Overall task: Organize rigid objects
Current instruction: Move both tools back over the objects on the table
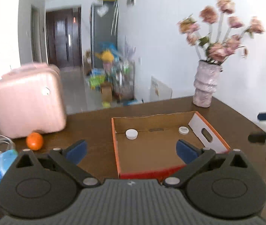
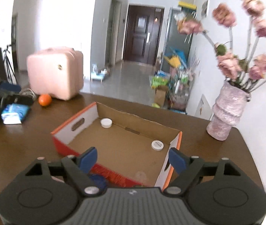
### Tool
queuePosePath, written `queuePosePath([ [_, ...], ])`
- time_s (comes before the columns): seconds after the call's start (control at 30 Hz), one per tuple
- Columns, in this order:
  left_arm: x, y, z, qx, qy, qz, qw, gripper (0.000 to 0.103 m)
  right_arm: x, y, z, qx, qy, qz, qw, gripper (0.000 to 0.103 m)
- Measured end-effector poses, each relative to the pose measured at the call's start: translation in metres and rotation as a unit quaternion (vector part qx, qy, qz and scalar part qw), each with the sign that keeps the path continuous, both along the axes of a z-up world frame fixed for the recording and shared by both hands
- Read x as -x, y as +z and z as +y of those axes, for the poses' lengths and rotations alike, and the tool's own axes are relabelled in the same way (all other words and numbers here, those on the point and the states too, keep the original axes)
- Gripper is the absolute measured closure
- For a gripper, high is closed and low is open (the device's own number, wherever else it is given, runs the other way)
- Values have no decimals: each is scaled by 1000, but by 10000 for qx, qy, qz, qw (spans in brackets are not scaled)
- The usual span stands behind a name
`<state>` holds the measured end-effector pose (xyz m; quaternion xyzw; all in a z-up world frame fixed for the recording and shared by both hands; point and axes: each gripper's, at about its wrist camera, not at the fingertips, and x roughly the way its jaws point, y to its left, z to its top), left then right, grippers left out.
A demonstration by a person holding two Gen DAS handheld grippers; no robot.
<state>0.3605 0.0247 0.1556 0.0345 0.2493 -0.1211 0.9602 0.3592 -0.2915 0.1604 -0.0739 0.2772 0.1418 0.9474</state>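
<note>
left gripper: jaws released, nothing between them
right gripper: jaws released, empty
box: on worktop
white caps: one far-left corner, one far-right corner, well apart
orange: left, beside pink case

Both wrist views look down, close, sharing the box.

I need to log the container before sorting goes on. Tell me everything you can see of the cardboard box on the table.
The cardboard box is a shallow open tray, orange-red outside, plain brown inside, with white end walls that each have an oval hand slot. It sits flat on the dark wooden table, between an orange and a vase. Two small white round lids lie in its far corners. Neither gripper touches it.
</note>
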Motion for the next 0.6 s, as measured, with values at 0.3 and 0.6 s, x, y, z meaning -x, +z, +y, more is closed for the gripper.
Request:
queuePosePath([
  [0.3,160,-43,1,244,269,-1080,9935,0,147,-35,-12,-649,-343,-989,9924,10],
  [0.6,260,-81,14,578,848,-1549,9826,0,251,-101,-7,-1144,-686,-1070,9853,4],
])
